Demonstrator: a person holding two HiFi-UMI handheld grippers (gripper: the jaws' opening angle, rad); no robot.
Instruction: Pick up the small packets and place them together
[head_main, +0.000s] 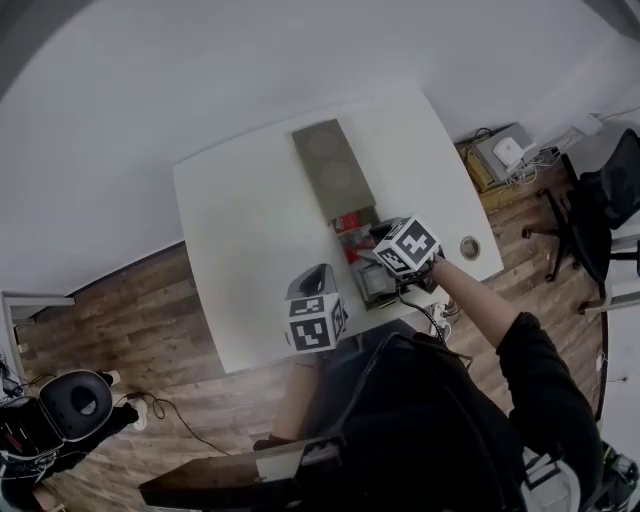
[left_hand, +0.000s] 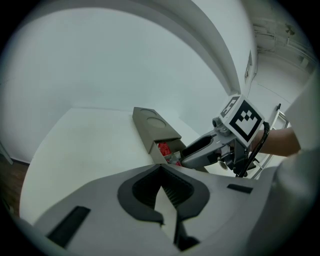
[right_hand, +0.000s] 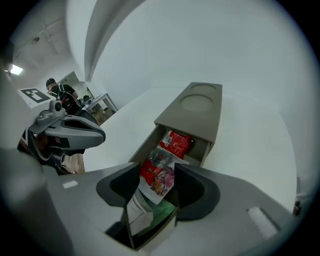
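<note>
**Head view.** White worktop (head_main: 250, 230) carrying a long grey box (head_main: 333, 168), lidded at its far end and open at its near end. Wooden floor (head_main: 140, 330) lies around the worktop, and an office chair (head_main: 600, 200) stands off to the right.

**Right gripper view.** My right gripper (right_hand: 158, 174) hangs over the open end of the box. Its jaws are set well apart, with a red-and-pink packet (right_hand: 159, 180) between them. The packet lies close to the jaw at this view's right, but I cannot tell whether either jaw presses on it. Nearer the camera, under that packet, are a white packet (right_hand: 136, 212) and a green packet (right_hand: 164, 212). A red packet (right_hand: 175, 144) lies further in, just below the lid's edge. A small silver-grey packet (right_hand: 159, 158) sits between it and the jaws.

**Left gripper view.** My left gripper (left_hand: 161, 172) is held over the near part of the worktop, apart from the box. Its jaws meet at the tips and hold nothing.
</note>
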